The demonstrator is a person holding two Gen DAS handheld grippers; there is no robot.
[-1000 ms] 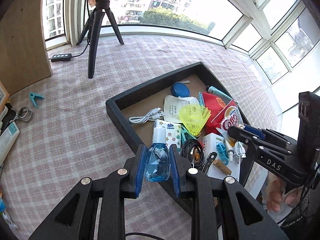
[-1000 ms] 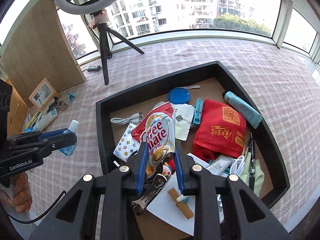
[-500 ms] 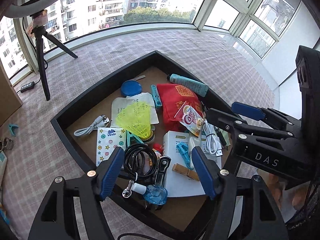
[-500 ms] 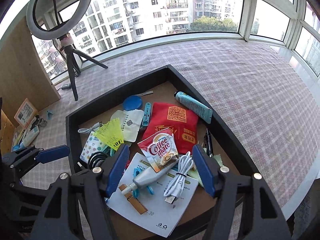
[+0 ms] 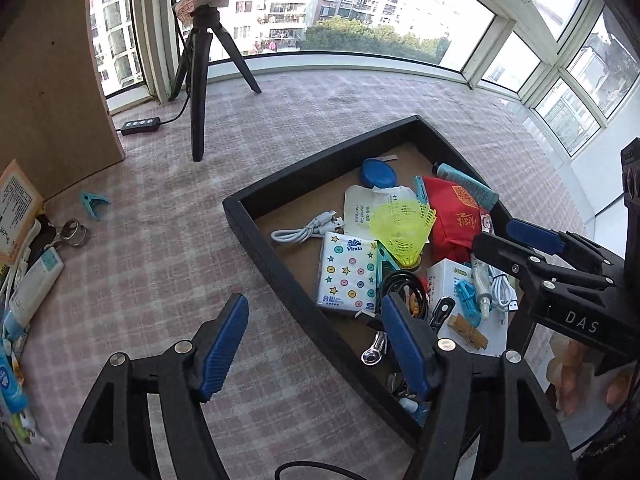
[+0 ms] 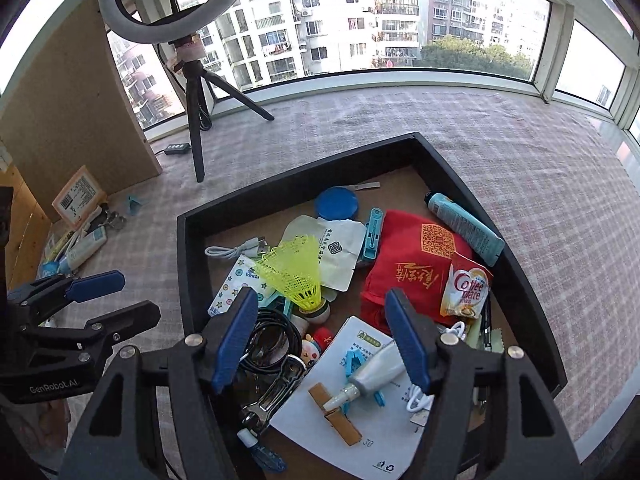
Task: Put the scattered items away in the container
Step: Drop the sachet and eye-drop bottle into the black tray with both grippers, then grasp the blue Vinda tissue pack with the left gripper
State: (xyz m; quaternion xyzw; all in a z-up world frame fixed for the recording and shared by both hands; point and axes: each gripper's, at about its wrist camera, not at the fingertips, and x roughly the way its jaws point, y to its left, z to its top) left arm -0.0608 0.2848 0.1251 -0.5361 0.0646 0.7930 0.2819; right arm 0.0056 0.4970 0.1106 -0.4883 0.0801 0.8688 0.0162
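Right wrist view: the right gripper (image 6: 322, 332) stands wide and empty above the tray (image 6: 188, 280), its fingers hiding part of the clutter. The blue bottle (image 6: 262, 450) lies half-covered at the tray's near edge. The left gripper (image 5: 316, 344) is likewise spread, empty.

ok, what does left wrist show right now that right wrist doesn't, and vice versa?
Left wrist only: the blue toothpaste tube at the far left edge, and the open right hand-held gripper over the black tray.

Right wrist only: the white ring light on the tripod, the Coffee-mate sachet's label, and the open left hand-held gripper beside the tray.

Both: black rectangular tray, yellow plastic shuttlecock, red cloth pouch, black tripod.
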